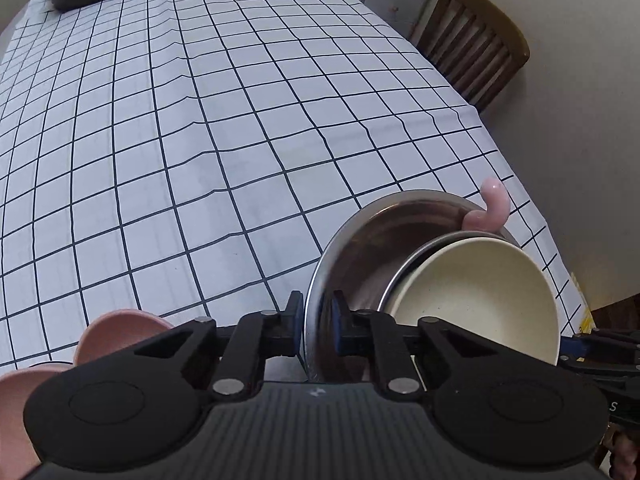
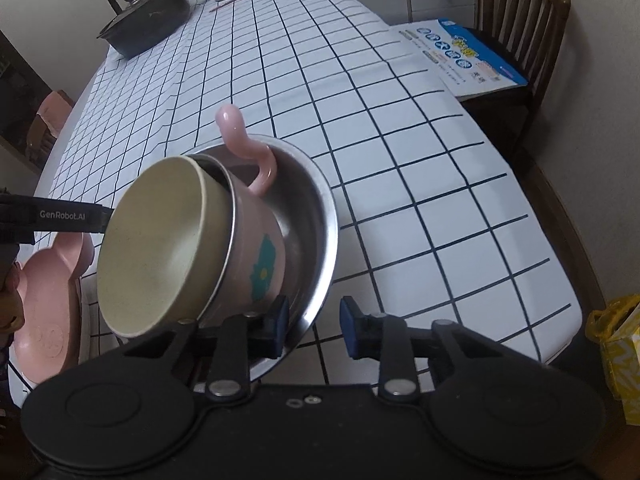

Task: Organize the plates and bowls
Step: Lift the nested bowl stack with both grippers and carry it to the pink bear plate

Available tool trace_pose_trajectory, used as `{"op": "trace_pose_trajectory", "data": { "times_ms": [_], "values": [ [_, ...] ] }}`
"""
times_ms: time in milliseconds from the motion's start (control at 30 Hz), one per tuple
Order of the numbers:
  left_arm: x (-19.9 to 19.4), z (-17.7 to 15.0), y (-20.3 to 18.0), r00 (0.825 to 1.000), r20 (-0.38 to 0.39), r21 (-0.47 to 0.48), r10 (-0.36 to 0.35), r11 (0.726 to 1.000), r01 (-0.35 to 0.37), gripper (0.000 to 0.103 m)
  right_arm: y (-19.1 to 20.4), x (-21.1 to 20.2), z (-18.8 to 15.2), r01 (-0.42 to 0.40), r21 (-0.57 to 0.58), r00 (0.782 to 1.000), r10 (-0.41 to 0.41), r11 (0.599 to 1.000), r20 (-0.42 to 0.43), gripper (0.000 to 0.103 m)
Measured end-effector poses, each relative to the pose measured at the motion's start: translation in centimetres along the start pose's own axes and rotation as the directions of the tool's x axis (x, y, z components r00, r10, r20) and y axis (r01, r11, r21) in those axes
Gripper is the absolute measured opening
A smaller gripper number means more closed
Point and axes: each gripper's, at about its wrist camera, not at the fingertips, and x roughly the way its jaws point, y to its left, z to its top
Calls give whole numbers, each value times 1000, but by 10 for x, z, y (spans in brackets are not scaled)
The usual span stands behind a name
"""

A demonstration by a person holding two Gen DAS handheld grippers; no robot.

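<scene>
Steel bowl (image 2: pixel 308 216) on checked tablecloth (image 1: pixel 200 140), shiny, round; its near rim hidden behind grippers. Inside bowl: tilted pink mug (image 2: pixel 260 240), curly handle, under matte cream bowl (image 2: pixel 160 248). Left gripper (image 1: pixel 316 324) clamps bowl's rim. Right gripper (image 2: pixel 314 326) straddles rim, pads not touching.

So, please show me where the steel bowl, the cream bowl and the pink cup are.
steel bowl (image 1: pixel 360 240): left wrist view, inner wall.
cream bowl (image 2: pixel 160 248): right wrist view, inside bottom.
pink cup (image 2: pixel 260 240): right wrist view, side wall.
</scene>
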Motion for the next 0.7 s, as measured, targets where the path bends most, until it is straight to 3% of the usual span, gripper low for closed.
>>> {"op": "trace_pose_trajectory", "data": {
  "times_ms": [133, 700],
  "values": [
    [0, -1, 1, 1000, 7, -16, 1, 1000, -1, 12, 2, 1, 1, -12, -2, 1000, 12, 1000, -11, 18],
    [-6, -17, -5, 1000, 10, -74, 26, 997, -25, 11, -3, 2, 10, -29, -60, 999, 26, 998, -43, 15]
  ]
}}
